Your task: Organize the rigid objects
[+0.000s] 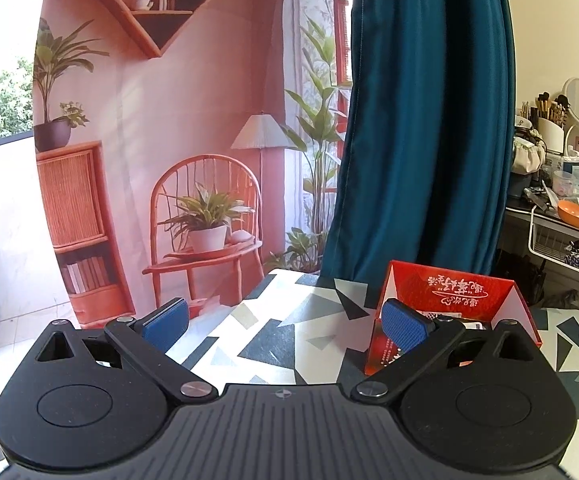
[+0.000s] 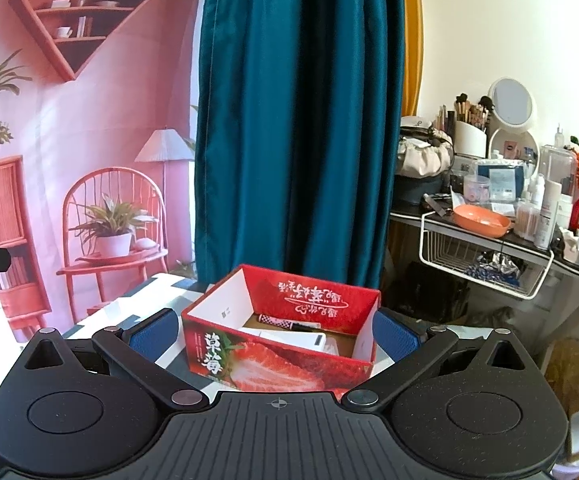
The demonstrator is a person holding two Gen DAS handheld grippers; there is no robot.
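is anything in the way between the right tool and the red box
Nothing visible. The right tool is open, and the red box sits straight ahead on the patterned table, with a blue pad at each of its sides.

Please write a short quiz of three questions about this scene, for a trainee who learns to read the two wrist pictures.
1. True or false: the red box is empty.
2. Which gripper has the box between its open fingers? A: left gripper. B: right gripper.
3. Fill in: behind the box hangs a teal ____.

Key:
1. False; a white flat item and a checkered marker lie inside.
2. B
3. curtain
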